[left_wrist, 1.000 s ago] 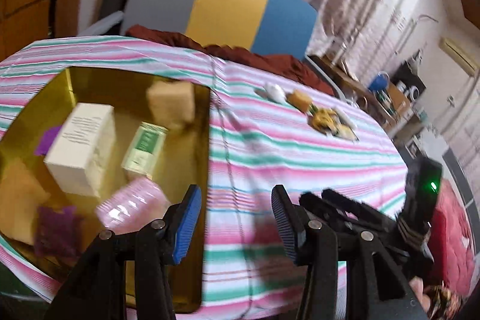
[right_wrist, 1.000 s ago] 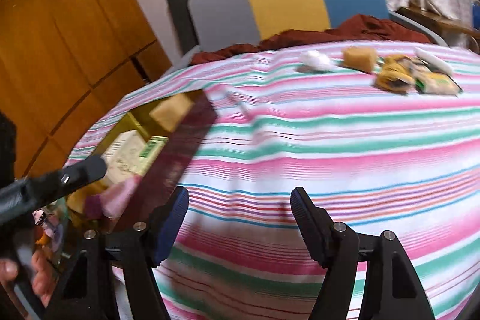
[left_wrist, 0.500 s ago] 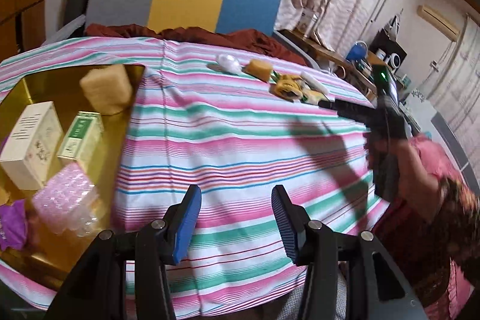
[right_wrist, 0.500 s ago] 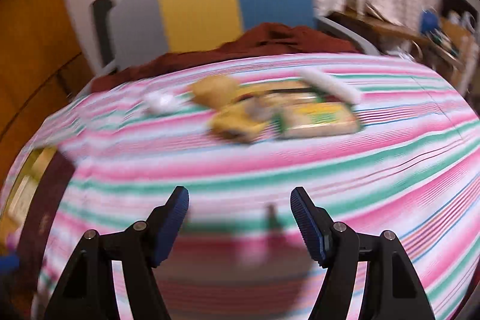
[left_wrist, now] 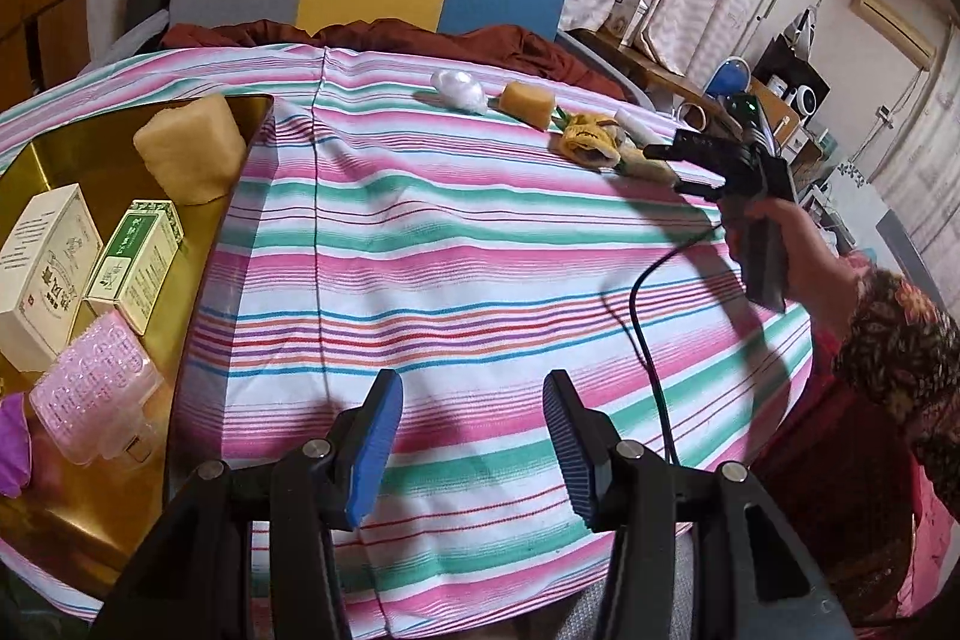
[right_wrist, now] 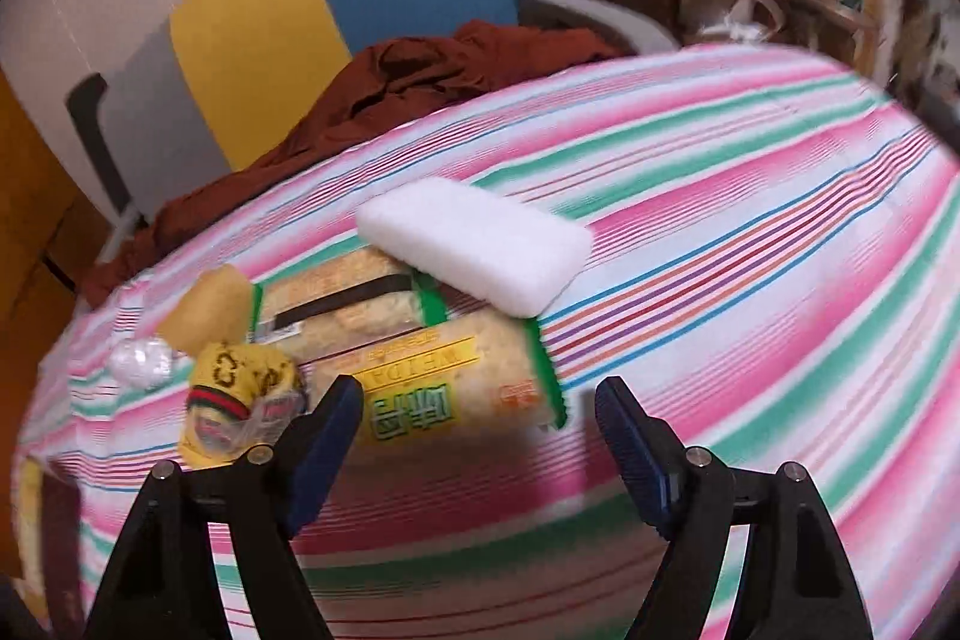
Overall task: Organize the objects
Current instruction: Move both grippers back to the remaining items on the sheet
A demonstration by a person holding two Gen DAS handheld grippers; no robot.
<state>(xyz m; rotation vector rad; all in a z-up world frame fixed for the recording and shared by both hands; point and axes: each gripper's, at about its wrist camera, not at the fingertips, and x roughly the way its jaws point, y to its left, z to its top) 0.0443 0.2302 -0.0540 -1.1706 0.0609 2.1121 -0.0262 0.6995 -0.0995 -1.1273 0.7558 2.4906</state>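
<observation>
Here, flat white foam block (right_wrist: 474,241), crinkly snack packet (right_wrist: 444,376), striped cloth (right_wrist: 750,280).

blurred: snack packet (right_wrist: 420,370) print | cut off: purple item (left_wrist: 12,442) at left edge

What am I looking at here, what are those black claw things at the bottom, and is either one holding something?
There is no robot: a person holds a black two-finger gripper in each hand, each with its own camera. The left gripper is open and empty over the pink and green striped tablecloth, beside a gold tray of small boxes. The right gripper also appears in the left view, held out by the person's hand. Its jaws are opening, with nothing between them, near a yellow and green snack packet and a white foam block.
</observation>
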